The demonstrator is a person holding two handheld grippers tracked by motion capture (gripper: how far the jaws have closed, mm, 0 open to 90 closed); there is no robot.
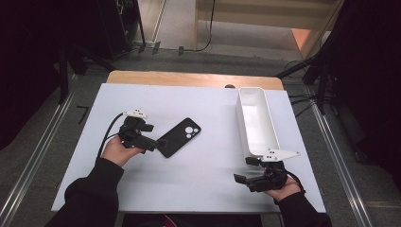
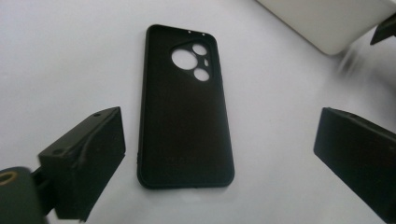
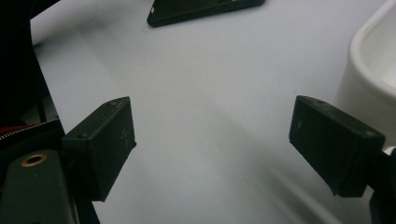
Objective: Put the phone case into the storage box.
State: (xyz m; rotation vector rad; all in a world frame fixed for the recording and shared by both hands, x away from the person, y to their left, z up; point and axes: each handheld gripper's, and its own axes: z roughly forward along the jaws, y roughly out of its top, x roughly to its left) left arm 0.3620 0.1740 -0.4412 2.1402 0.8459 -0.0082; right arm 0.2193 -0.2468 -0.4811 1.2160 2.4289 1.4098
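Note:
A black phone case (image 1: 179,137) lies flat on the white table, camera cutouts toward the far right. My left gripper (image 1: 152,137) sits just left of its near end, held in a hand. In the left gripper view the case (image 2: 187,116) lies inside-up, its near end between the two wide-apart jaws of the gripper (image 2: 222,135), with neither pad touching it. My right gripper (image 1: 243,170) rests near the table's front right, open with nothing between its jaws (image 3: 212,135). The case's edge (image 3: 201,9) shows far off in the right gripper view.
A long white bin (image 1: 242,118) stands at the right side of the table, its near end just beyond my right gripper; its wall (image 3: 373,60) is close on that gripper's right. The white tabletop (image 1: 213,175) spreads between both hands. A wooden strip (image 1: 189,78) borders the far edge.

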